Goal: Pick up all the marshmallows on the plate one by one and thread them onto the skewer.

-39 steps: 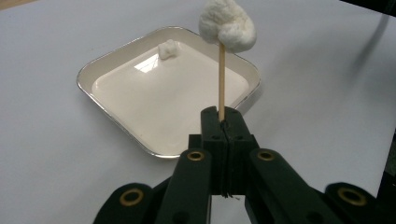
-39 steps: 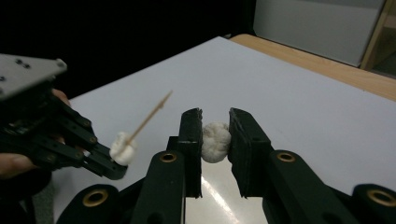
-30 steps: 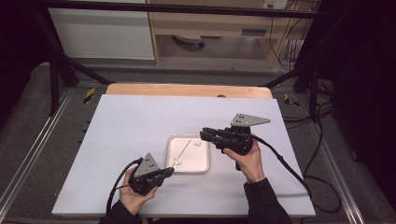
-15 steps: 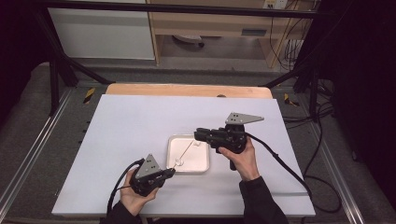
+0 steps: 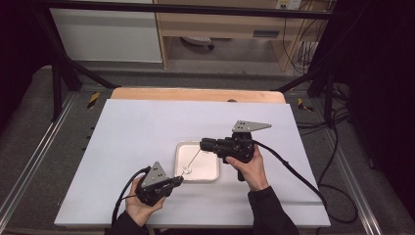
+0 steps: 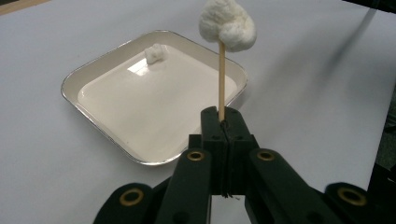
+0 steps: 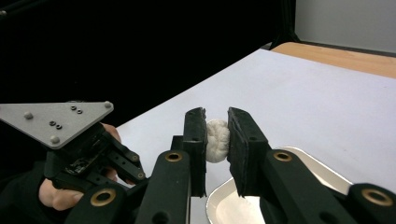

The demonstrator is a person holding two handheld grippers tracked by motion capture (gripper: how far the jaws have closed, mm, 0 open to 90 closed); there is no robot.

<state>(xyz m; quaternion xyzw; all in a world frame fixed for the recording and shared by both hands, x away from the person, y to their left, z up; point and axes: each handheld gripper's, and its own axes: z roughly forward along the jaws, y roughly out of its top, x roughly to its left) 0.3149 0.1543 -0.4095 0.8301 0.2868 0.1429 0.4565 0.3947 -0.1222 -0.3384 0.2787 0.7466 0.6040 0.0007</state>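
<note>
The left gripper (image 6: 223,125) is clamped tight on the lower end of a thin wooden skewer (image 6: 221,79), which rises from the jaws with a white marshmallow (image 6: 228,24) stuck on its tip. From above, that gripper (image 5: 179,180) sits at the near left corner of a white tray (image 5: 211,172), and the skewer (image 5: 193,158) slants up across the tray toward the other hand.

The right gripper (image 7: 217,140) has its two pads on either side of the marshmallow (image 7: 217,140) — they have just been closing on it, and the soft lump now sits squeezed between them. In the high view this gripper (image 5: 204,144) reaches in from the right, over the tray's far edge.

One more small white piece (image 6: 154,52) lies in the tray's far corner, apart from the skewer. The tray (image 6: 116,137) rests near the front middle of a white table (image 5: 147,127) — a strip of bare wood (image 5: 195,94) runs along the table's far edge.
</note>
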